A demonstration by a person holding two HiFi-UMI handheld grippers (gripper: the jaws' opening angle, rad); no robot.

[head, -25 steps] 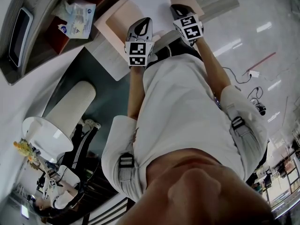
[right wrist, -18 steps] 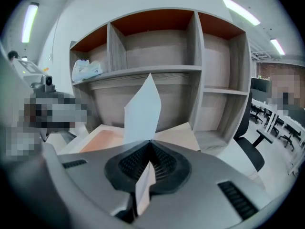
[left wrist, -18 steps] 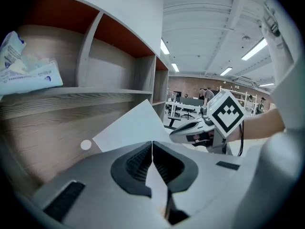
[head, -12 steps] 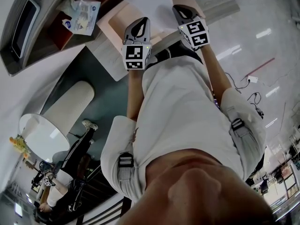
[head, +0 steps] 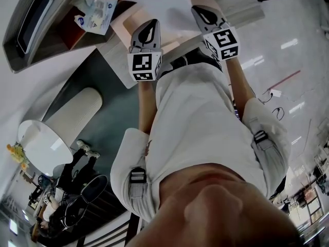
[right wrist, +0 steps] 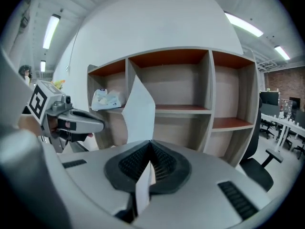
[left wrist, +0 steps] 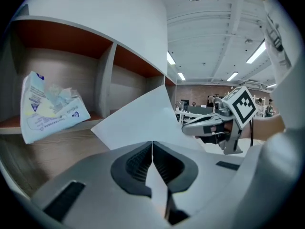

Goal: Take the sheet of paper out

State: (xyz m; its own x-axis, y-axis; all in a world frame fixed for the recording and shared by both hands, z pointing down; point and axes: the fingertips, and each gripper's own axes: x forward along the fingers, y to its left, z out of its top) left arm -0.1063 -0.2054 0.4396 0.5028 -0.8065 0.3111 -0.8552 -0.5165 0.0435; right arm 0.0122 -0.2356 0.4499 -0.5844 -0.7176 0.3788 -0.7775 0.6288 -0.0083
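Left gripper (head: 152,25), right gripper (head: 200,11) now higher, paper (head: 165,8) raised between; both jaw pairs pinch its edges. Risk: diverging hands tear paper, or edge slips.

The sheet of paper (head: 172,9) is white; the shelf unit (right wrist: 228,89) is beige wood with red-brown boards.

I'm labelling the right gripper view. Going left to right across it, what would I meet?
left gripper → packet on the shelf → sheet of paper → office chair
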